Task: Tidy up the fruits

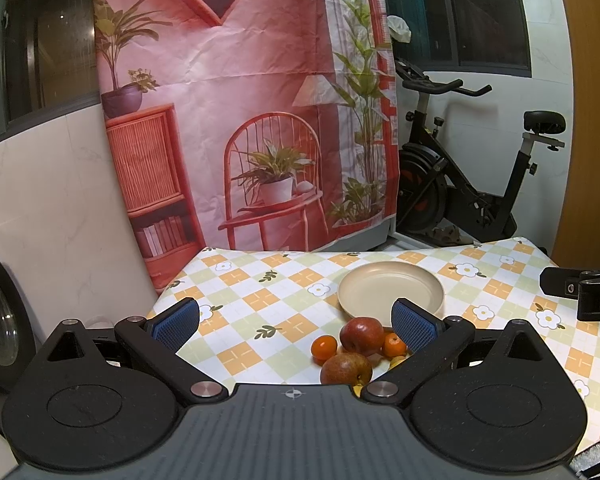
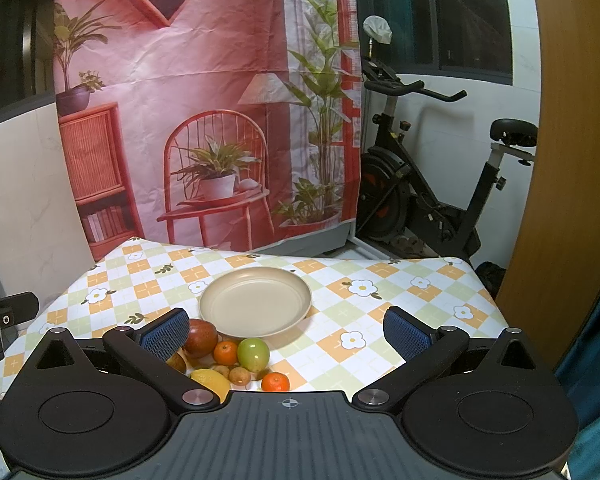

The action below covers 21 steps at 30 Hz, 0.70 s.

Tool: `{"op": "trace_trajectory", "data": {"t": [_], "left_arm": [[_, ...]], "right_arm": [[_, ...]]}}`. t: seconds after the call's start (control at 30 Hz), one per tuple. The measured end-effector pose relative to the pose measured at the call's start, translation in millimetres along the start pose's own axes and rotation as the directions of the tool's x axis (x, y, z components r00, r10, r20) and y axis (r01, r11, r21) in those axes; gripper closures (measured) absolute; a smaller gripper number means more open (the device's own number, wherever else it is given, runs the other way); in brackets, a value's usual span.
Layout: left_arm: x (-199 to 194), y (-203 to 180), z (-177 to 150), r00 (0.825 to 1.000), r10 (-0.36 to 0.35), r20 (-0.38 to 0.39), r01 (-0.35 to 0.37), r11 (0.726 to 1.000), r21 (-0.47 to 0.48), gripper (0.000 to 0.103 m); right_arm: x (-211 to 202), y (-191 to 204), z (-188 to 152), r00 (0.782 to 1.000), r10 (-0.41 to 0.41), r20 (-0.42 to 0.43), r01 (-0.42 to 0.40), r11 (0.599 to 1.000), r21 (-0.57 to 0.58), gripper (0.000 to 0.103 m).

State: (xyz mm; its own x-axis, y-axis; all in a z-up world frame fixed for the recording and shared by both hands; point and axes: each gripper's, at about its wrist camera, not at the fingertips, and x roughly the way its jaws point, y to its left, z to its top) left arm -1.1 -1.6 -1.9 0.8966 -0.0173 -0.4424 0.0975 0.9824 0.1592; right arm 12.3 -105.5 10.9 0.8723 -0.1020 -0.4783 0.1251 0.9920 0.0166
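A beige plate (image 2: 255, 302) (image 1: 392, 288) lies bare on the checked tablecloth (image 2: 340, 280). In front of it sits a cluster of fruit: a red apple (image 2: 201, 337) (image 1: 361, 336), a green apple (image 2: 253, 353), two small oranges (image 2: 225, 352) (image 2: 275, 382), a lemon (image 2: 211, 382), small brown fruits (image 2: 239, 375) and a russet apple (image 1: 345, 369). My right gripper (image 2: 286, 330) hovers open above the fruit, its left pad beside the red apple. My left gripper (image 1: 296, 326) is open too, with the fruit by its right pad.
A printed pink backdrop (image 2: 204, 100) hangs behind the table. An exercise bike (image 2: 428, 184) stands at the back right, beside a wooden panel (image 2: 572, 160). The other gripper's black body shows at each view's edge (image 1: 580, 292) (image 2: 4, 316).
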Motion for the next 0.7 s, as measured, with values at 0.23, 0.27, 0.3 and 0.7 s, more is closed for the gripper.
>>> {"op": "trace_trajectory", "data": {"t": [0.23, 0.27, 0.3, 0.7], "left_arm": [[-0.3, 0.3, -0.2, 1.0, -0.001, -0.001, 0.001, 1.0, -0.001, 0.0], [-0.3, -0.2, -0.3, 1.0, -0.002, -0.001, 0.002, 1.0, -0.001, 0.0], [-0.3, -0.4, -0.4, 1.0, -0.002, -0.001, 0.002, 1.0, -0.002, 0.0], [1.4, -0.1, -1.6, 1.0, -0.008, -0.011, 0.008, 1.0, -0.012, 0.0]], "right_arm": [[0.0, -0.2, 0.0, 1.0, 0.0, 0.001, 0.0, 1.0, 0.0, 0.0], [0.4, -0.1, -0.1, 1.0, 0.0, 0.0, 0.0, 1.0, 0.0, 0.0], [0.2, -0.2, -0.1, 1.0, 0.001, 0.0, -0.001, 1.0, 0.001, 0.0], [1.3, -1.6, 0.1, 1.0, 0.001, -0.006, -0.001, 1.0, 0.011, 0.0]]}}
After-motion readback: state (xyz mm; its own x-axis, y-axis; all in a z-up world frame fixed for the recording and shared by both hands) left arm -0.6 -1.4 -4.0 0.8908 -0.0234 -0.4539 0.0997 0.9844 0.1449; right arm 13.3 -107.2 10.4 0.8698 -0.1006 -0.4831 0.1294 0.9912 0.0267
